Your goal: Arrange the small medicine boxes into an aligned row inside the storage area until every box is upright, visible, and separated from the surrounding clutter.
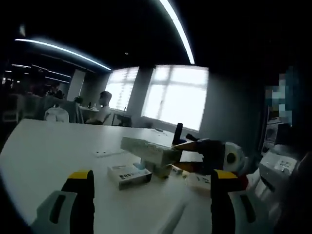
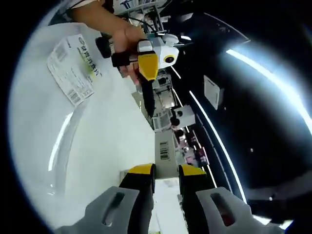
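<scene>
In the left gripper view my left gripper (image 1: 152, 175) stands wide open low over the white table (image 1: 53, 151), nothing between its jaws. Just beyond it a small medicine box (image 1: 129, 174) lies flat. My right gripper (image 1: 184, 155) reaches in from the right, shut on a long white box (image 1: 148, 150) held above the table. In the right gripper view the right gripper (image 2: 165, 169) pinches that box (image 2: 165, 148), its barcode facing me. Farther off, a hand (image 2: 124, 36) holds the left gripper (image 2: 146, 66). A flat white box with green print (image 2: 73, 68) lies near it.
A small box (image 1: 162, 170) sits under the held one, and another white box (image 1: 199, 180) lies to its right. A person (image 1: 103, 111) sits at a desk far back by bright windows (image 1: 175, 95). Shelves with equipment (image 2: 163, 100) stand beyond the table.
</scene>
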